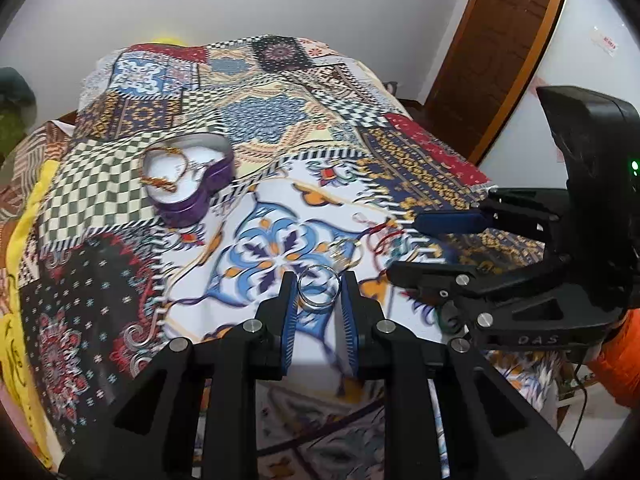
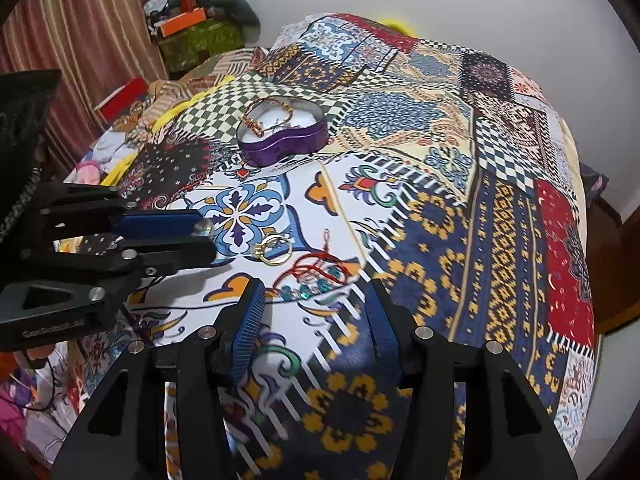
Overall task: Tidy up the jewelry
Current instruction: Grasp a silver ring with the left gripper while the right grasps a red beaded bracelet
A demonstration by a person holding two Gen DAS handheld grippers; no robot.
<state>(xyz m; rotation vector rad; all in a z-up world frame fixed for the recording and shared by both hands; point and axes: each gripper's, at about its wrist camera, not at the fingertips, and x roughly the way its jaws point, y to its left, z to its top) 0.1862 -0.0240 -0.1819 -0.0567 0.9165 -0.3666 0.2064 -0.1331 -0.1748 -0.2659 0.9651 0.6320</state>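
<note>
My left gripper (image 1: 319,290) is shut on a clear glass bangle (image 1: 319,285), held a little above the patterned cloth; it also shows in the right wrist view (image 2: 204,228) at the left. A purple heart-shaped tin (image 1: 192,178), open, holds a gold and red bracelet (image 1: 162,180); in the right wrist view the tin (image 2: 284,140) lies far ahead. A gold ring (image 2: 274,250), a red thread bracelet (image 2: 316,268) and turquoise beads (image 2: 308,290) lie on the cloth just ahead of my right gripper (image 2: 316,304), which is open and empty. The right gripper (image 1: 416,240) shows at right in the left view.
A patchwork cloth (image 2: 460,200) covers the bed. A wooden door (image 1: 492,48) stands at the right. Boxes and clutter (image 2: 192,20) and a striped curtain (image 2: 80,32) are at the far left. An orange object (image 1: 616,360) lies beside the bed.
</note>
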